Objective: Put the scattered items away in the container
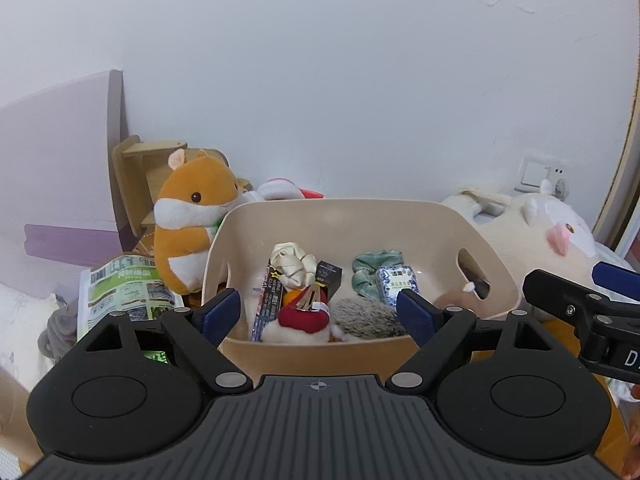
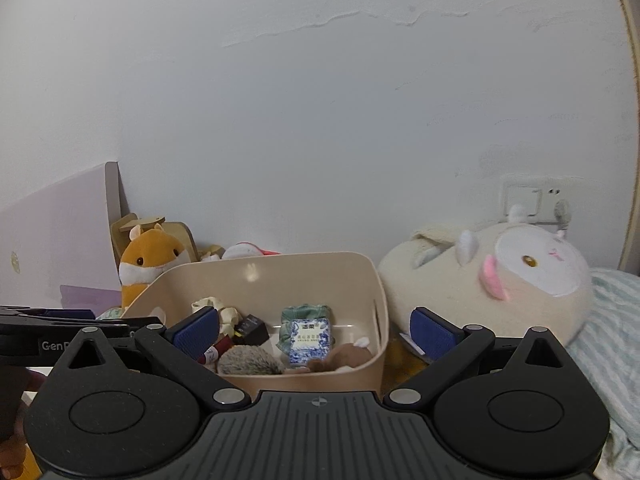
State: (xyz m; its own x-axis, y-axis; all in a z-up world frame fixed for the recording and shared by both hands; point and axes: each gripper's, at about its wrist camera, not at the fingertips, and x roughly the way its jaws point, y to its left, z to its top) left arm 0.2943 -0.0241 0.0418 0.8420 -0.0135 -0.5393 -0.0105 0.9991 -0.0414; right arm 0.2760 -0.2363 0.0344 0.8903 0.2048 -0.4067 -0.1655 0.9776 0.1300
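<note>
Both grippers hover near a beige container (image 1: 400,216), empty and spread wide: the left gripper (image 1: 320,312) and the right gripper (image 2: 316,330). Inside lie a hedgehog toy (image 1: 366,316), a green scrunchie (image 1: 370,266), a blue-patterned packet (image 1: 398,286) and a black box (image 1: 329,274). An orange hamster plush (image 1: 188,220) sits far left
</note>
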